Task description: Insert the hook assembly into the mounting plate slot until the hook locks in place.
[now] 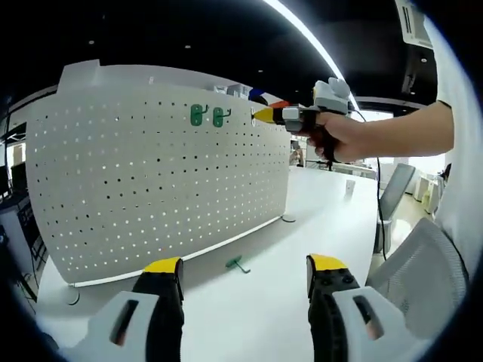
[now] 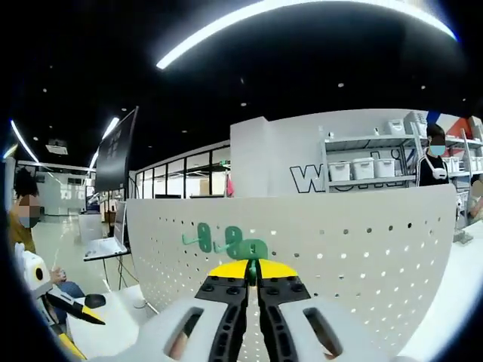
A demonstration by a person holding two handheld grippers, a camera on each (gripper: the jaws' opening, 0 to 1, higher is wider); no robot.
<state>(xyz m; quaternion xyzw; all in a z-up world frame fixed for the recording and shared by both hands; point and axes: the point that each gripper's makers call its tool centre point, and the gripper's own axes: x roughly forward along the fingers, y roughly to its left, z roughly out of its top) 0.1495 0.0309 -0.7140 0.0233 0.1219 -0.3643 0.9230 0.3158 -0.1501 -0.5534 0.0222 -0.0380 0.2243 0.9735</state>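
A white pegboard (image 1: 151, 181) stands upright on the table, with two green hooks (image 1: 196, 115) (image 1: 219, 117) mounted near its top edge. My right gripper (image 1: 264, 115), held by a hand, has its yellow tips against the board just right of those hooks. In the right gripper view the right gripper (image 2: 253, 269) is shut on a third green hook (image 2: 253, 247), pressed at the pegboard (image 2: 362, 241) beside the two mounted hooks (image 2: 202, 237) (image 2: 230, 240). Another green hook (image 1: 238, 264) lies loose on the table. My left gripper (image 1: 244, 267) hangs open low over the table, empty.
The white table (image 1: 339, 226) runs to the right behind the board. An office chair (image 1: 423, 256) stands at its right edge. Beyond the board are shelves with white bins (image 2: 362, 170), a standing person (image 2: 434, 158) and a laptop (image 2: 106, 245) at the left.
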